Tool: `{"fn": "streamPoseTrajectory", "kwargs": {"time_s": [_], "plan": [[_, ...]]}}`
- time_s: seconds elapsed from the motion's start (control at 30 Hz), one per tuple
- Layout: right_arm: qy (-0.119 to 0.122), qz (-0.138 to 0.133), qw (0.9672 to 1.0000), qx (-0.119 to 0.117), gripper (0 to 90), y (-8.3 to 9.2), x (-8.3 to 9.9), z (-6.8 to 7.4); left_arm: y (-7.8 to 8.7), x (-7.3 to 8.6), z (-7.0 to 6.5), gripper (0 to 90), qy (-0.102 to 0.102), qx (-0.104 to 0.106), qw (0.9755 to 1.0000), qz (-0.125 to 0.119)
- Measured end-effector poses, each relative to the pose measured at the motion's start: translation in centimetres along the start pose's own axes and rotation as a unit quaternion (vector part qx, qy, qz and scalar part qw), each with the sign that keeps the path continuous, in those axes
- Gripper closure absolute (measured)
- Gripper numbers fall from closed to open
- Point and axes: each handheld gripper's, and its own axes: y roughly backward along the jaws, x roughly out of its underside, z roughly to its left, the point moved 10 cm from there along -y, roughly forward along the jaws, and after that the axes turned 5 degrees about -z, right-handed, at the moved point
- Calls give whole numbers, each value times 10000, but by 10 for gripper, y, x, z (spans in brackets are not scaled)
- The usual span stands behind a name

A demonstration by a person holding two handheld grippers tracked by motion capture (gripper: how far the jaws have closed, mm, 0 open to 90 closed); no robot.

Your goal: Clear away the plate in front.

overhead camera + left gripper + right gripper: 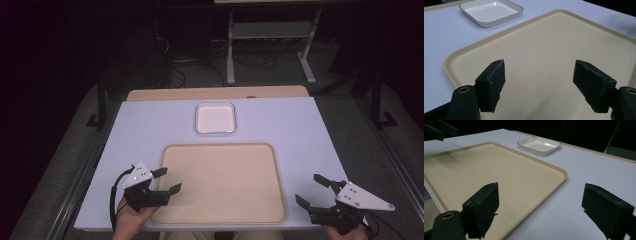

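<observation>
Left gripper (167, 180) is hanging over the near left corner of the big beige tray (223, 150), jaws spread wide, nothing between them. Same story in the left gripper view: both black pads (491, 83) apart with bare tray (544, 45) under them. The right gripper (314, 189) sits off the tray's near right corner over the white table (310, 130), also wide open and holding nothing.

The small white dish (215, 118) is at the far side of the table, just beyond the tray's far edge, apart from it and sitting flat. It looks empty from here. You can see it far off in the right gripper view too (539, 145).

What I'd worry about:
- The tray rim is low and smooth, so a pinch on it from above could just slip off, or tip the tray if only one side gets lifted.
- The dish has a shallow sloped wall and looks glossy. Grab it too shallow and it'll probably pop out of the jaws or skid across the table.
- Reaching for the dish means going over the whole tray, so a low jaw could catch the far rim and shove the tray into the dish.
</observation>
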Motion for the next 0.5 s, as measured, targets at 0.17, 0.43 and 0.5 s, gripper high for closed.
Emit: {"fn": "streamPoseTrajectory", "kwargs": {"time_s": [0.17,0.43,0.5], "plan": [[13,-12,10000,5,132,0,0,0,-1,-2,-2,250,-56,-29,10000,-44],[22,-19,10000,1,133,1,-1,1,0,-5,2,250,-21,-120,9999,-122],[20,-26,10000,12,132,1,-1,0,0,-6,3,250,-12,-135,9998,-120]]}}
